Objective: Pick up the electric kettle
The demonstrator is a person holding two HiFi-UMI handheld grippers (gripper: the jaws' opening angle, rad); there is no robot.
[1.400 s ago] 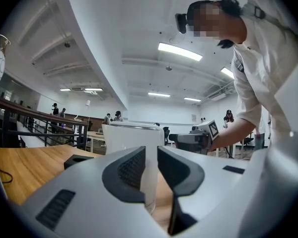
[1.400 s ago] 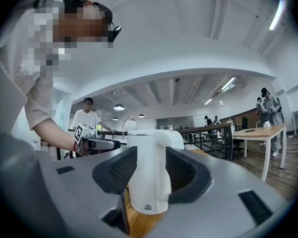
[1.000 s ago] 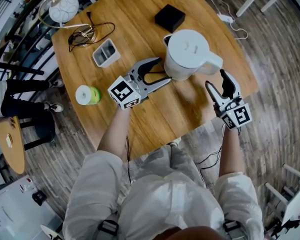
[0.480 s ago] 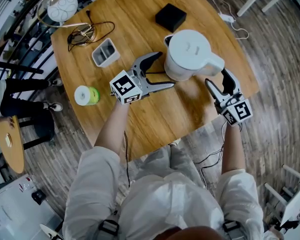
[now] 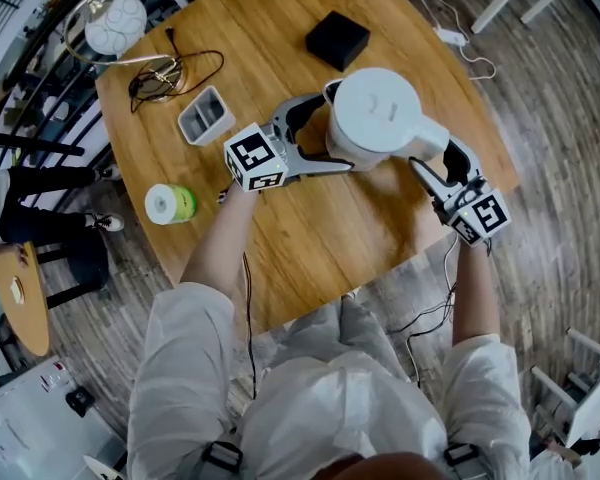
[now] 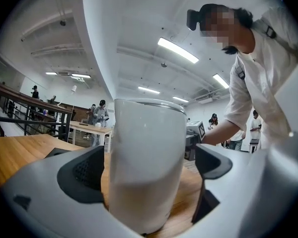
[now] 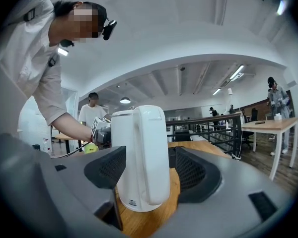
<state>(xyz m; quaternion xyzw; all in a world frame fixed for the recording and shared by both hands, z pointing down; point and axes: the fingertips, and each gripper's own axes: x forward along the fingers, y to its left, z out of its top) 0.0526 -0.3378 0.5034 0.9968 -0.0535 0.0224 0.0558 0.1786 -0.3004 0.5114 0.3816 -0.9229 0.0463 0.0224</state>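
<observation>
Two hand-held grippers, both with jaws apart, nothing clamped yet. Left hand-held gripper (image 5: 325, 133) has just been opening its jaws; the kettle (image 5: 375, 108) body stands upright between them, filling most of the gap, with daylight on at least one side. Right hand-held gripper (image 5: 432, 155) has also just widened; the kettle handle sits between its pads with a gap on each side. So the kettle is on the counter (image 5: 310, 228), bracketed by both grippers, not lifted.

Step in hand, as I judge it: closing for the grasp. To do it well:
- push the right one in a little so the handle sits deep in the pads, then close at the handle's mid-height
- keep both grippers level, as they look now, and close the left on the widest part of the body, low rather than near the lid
- the body is smooth and round and will likely slip, so let the handle grip carry it and use the left only to steady
- lift straight up with both together

Counts: one kettle, two grippers. Beyond the left gripper's tips, one black box (image 5: 338, 38). Off its outer side, one grey tray (image 5: 202, 116), one green roll (image 5: 170, 204), one looped cable (image 5: 175, 68), and farthest, one white lamp (image 5: 115, 23).
</observation>
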